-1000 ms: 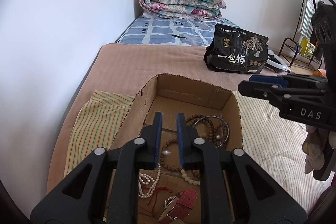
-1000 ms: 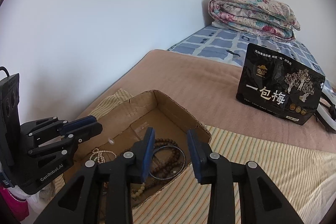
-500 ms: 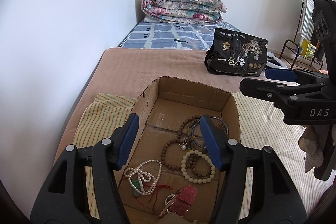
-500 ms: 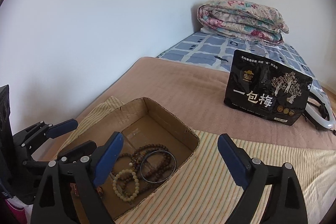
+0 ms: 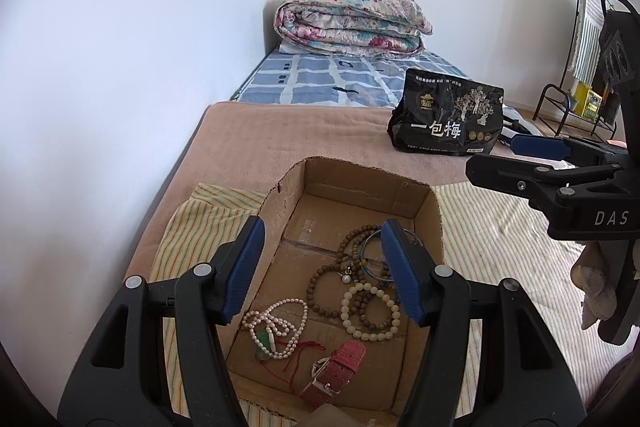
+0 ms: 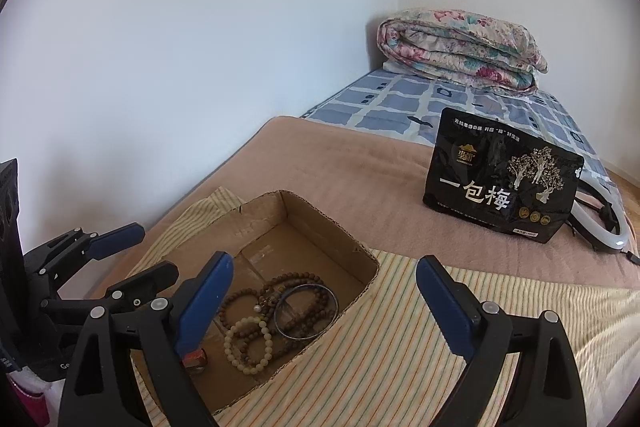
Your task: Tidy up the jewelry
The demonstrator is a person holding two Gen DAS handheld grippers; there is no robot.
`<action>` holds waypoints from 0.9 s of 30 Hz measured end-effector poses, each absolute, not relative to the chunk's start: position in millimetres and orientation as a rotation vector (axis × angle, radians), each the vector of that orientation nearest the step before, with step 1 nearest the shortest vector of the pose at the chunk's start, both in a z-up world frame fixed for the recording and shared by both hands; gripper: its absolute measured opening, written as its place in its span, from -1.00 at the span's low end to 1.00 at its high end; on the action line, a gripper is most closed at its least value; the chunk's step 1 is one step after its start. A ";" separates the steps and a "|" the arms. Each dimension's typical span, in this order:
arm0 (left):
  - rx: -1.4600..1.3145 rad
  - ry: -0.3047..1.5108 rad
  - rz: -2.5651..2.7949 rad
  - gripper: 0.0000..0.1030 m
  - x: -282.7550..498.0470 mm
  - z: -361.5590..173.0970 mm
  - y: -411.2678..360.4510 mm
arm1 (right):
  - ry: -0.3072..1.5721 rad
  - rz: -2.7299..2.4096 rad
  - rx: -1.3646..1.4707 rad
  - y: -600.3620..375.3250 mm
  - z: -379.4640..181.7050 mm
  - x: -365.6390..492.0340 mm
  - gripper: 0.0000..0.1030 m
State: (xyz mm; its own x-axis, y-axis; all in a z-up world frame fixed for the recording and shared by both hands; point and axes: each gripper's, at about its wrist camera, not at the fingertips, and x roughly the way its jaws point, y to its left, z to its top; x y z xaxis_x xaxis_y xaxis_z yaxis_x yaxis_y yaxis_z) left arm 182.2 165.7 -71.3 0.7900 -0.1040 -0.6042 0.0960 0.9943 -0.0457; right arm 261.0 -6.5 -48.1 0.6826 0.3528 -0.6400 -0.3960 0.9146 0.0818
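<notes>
A: Left tongs (image 5: 322, 269) are spread wide and hold nothing, hovering over the cardboard box (image 5: 360, 183). Right tongs (image 6: 322, 303) gape just as wide, off the box's right rim above the striped cloth (image 6: 400, 339).

B: And the jewelry all lies inside the box: a pearl necklace (image 5: 276, 323), brown wooden beads (image 5: 326, 283), a pale bead bracelet (image 5: 370, 311), a metal bangle (image 5: 376, 251), a red watch strap (image 5: 336, 367).

A: Sorted already or waiting to be? This scene fits either.

B: Any pick there, in his judgement, wants care: the strands overlap, so pinch one loop clear of its neighbours and lift slowly.

A: Round, slippery beads, a hard thin bangle; the textured strap looks easiest to grip.
</notes>
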 end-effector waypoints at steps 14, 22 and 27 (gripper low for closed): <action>0.006 0.577 -0.075 0.22 129.0 -24.9 151.9 | 0.640 0.413 -0.083 -34.8 -10.8 207.2 0.87; -0.002 0.545 -0.051 0.39 89.1 -1.7 143.6 | 0.609 0.385 -0.078 -62.1 8.2 171.2 0.94; 0.010 0.535 -0.042 0.42 64.1 5.3 132.6 | 0.593 0.361 -0.084 -77.6 14.8 149.3 0.99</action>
State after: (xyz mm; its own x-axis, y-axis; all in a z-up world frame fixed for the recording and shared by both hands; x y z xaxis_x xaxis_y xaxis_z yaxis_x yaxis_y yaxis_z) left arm 64.1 132.6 5.3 0.8595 -0.0373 -0.5097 0.0427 0.9991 -0.0011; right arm 149.3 -77.6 14.8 0.7684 0.3087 -0.5606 -0.3567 0.9339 0.0252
